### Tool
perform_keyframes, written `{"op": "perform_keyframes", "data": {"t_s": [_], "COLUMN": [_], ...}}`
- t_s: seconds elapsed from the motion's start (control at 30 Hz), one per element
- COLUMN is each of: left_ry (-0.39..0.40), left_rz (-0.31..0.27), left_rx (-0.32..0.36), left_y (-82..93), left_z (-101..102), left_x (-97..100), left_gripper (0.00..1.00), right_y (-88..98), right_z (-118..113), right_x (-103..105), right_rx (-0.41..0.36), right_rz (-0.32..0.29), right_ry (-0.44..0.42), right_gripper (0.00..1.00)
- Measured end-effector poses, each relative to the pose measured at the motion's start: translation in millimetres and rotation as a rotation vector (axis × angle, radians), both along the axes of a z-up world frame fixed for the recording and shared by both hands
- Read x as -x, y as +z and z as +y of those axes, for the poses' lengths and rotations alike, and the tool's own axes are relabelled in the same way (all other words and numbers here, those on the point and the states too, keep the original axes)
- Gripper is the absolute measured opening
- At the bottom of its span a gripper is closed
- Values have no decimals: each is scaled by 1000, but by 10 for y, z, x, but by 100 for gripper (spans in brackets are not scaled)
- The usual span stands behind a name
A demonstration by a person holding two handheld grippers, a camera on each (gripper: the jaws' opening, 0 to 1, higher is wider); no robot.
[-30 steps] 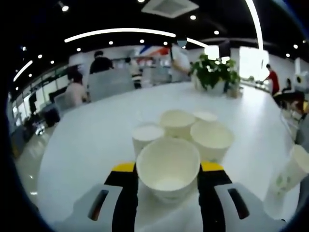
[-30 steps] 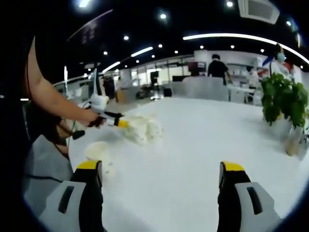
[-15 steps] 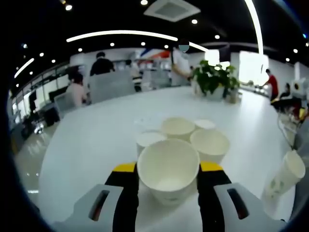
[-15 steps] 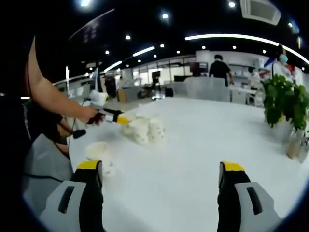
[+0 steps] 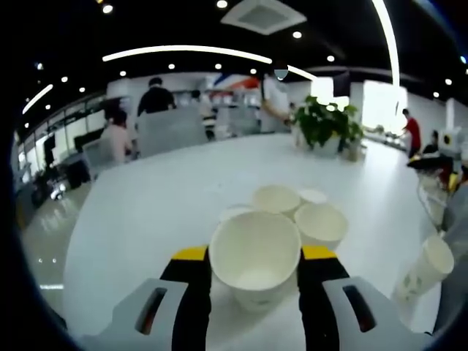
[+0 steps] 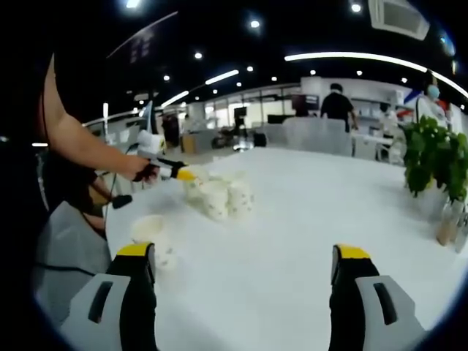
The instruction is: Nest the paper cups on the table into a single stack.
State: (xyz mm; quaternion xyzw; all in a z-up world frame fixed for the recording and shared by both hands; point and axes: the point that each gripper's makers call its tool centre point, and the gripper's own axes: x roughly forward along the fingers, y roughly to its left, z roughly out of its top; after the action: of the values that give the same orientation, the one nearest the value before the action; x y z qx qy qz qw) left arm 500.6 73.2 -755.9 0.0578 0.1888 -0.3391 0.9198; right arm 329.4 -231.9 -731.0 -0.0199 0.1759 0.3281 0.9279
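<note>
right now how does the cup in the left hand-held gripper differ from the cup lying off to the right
The held cup stands upright, mouth up, clamped by the left hand-held gripper; the lone cup lies tilted on the table, free. The held cup looks plain; the lone one shows faint print. Both are white paper.

**Paper, plastic and a smooth white tabletop**

The held cup (image 5: pixel 254 257) looks like matt white paper with a thin rolled rim. The cluster of cups (image 5: pixel 307 216) behind it has the same dull, off-white paper look. The lying cup (image 5: pixel 422 270) shows a faint printed pattern on its paper wall. The left gripper (image 5: pixel 254 272) has matt black jaws with yellow tips and pale grey plastic housings. The table (image 6: pixel 314 212) is smooth, white and softly glossy.
</note>
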Motion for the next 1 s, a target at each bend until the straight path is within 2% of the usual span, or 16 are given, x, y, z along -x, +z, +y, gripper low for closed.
{"op": "perform_keyframes", "data": {"t_s": [0.2, 0.47, 0.7, 0.83, 1.0], "left_ry": [-12, -21, -46, -60, -71], "left_rz": [-10, -25, -52, -31, -42], "left_rx": [7, 38, 15, 11, 1], "left_y": [139, 423, 603, 682, 779], "left_z": [1, -59, -81, -102, -102], "left_x": [-34, -134, -178, -187, -219], "left_gripper": [43, 42, 43, 43, 43], "right_y": [-5, -1, 26, 52, 81], "right_z": [-2, -11, 19, 21, 37], "right_x": [-2, -24, -40, -62, -74], "right_rx": [2, -1, -5, -7, -6], "right_rz": [0, -6, -14, -21, -27], "right_ry": [0, -3, 4, 2, 7], "right_gripper": [99, 99, 99, 99, 99]}}
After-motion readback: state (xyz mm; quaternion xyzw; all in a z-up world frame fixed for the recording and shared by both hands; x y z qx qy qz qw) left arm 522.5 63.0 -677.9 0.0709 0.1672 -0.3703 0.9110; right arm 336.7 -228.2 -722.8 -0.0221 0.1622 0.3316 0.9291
